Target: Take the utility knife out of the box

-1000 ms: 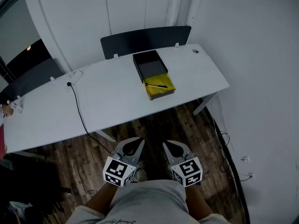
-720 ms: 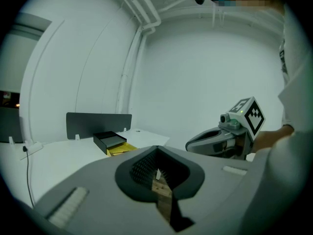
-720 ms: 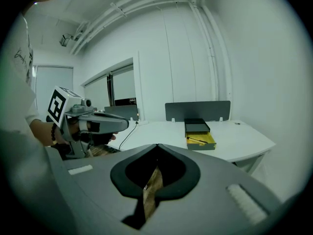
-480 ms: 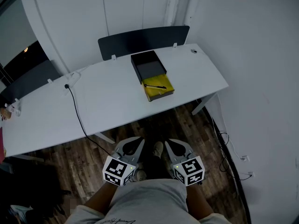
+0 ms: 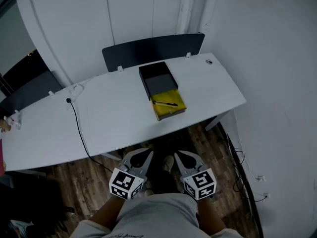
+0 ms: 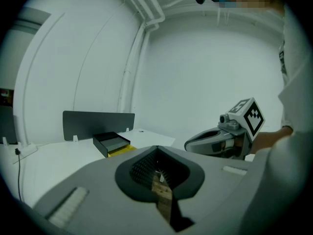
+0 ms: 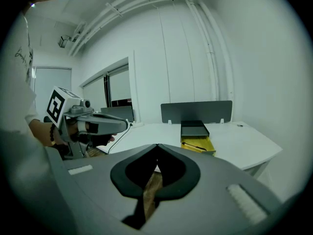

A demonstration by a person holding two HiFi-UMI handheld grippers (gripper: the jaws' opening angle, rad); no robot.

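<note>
Left hand-held gripper (image 5: 141, 156), grey with a black-and-white marker cube, is clenched with nothing between its jaws; its own view shows the 2 tips meeting over the brown wooden floor (image 5: 89, 170). Right hand-held gripper (image 5: 184, 157) is closed and empty in the same way. The 2 hang side by side, near each other but apart, low in the head view and well short of the long white table (image 5: 109, 115). On that table sits a black rectangular box (image 5: 157, 77), with a yellow tray (image 5: 176, 96) jutting from its near end toward the person. The slim dark utility knife (image 5: 165, 103) lies across the yellow tray, touched by neither gripper. A dark grey partition panel (image 5: 148, 47) stands along the table's far edge behind the box. A thin black cable (image 5: 80, 128) trails over the table's left part and off its near edge.
</note>
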